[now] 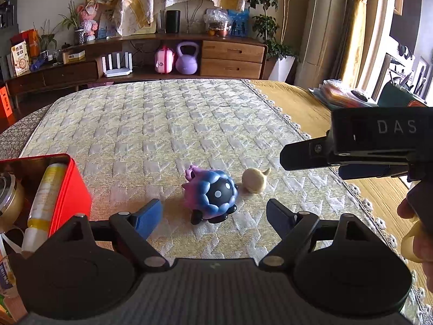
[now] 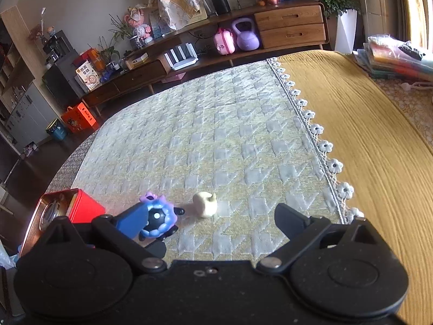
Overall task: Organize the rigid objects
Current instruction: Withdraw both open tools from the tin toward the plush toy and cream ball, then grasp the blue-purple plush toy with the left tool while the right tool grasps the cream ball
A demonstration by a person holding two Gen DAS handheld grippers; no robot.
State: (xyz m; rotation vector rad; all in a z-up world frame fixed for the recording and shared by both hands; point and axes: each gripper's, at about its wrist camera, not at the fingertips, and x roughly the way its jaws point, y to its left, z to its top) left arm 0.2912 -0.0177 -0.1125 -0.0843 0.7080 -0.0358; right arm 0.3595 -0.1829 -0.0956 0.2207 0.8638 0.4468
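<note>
Left tool [image 1: 213, 218], spread and empty, faces the purple figure [image 1: 209, 193] squarely; right tool [image 2: 211, 223], apparently spread, nears the cream piece [image 2: 205, 205].

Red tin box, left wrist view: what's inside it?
In the red metal tin box: a white-and-yellow tube leaning on its wall and a round gold-rimmed lidded container. The box bottom and anything beneath them is hidden, cut off by the frame edge.

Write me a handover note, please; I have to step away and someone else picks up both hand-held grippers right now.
Left hand-held gripper: open, empty, aimed at the purple-blue toy figure.
Right hand-held gripper: open, empty, the cream garlic-shaped toy lying ahead of it.
Both toys lie apart on the quilted mat.
Red tin: already holds a yellow tube and a jar.
Left: both toys.
</note>
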